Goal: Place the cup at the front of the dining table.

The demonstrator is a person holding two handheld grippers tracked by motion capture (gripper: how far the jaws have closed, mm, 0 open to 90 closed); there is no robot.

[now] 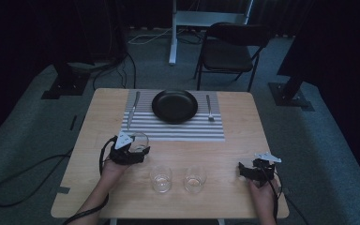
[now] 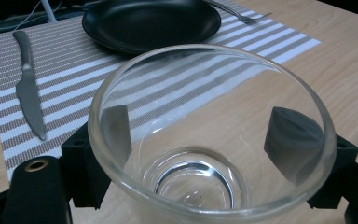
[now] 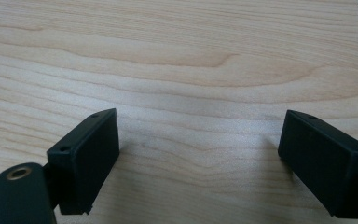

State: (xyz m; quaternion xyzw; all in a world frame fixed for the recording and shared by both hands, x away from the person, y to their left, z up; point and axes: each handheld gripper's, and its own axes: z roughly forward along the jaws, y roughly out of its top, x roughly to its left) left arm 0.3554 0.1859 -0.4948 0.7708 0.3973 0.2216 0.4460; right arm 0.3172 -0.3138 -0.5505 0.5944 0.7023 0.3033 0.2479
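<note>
The table [image 1: 243, 122] carries a striped placemat [image 1: 187, 129] at its far middle, with a black plate [image 1: 174, 105] on it, a knife [image 1: 132, 110] to the plate's left and a fork [image 1: 209, 108] to its right. Two empty glasses [image 1: 161, 179] [image 1: 195, 178] stand side by side near the person's edge. The left gripper [image 1: 129, 151] has its jaws on either side of a third glass [image 2: 205, 135], apparently closed against its wall, just beside the placemat's near left corner. The right gripper [image 3: 200, 163] hovers wide open and empty over bare wood at the right. This looks like setting a place; the next move would be putting the held glass down upright near the knife, then letting go gently.
</note>
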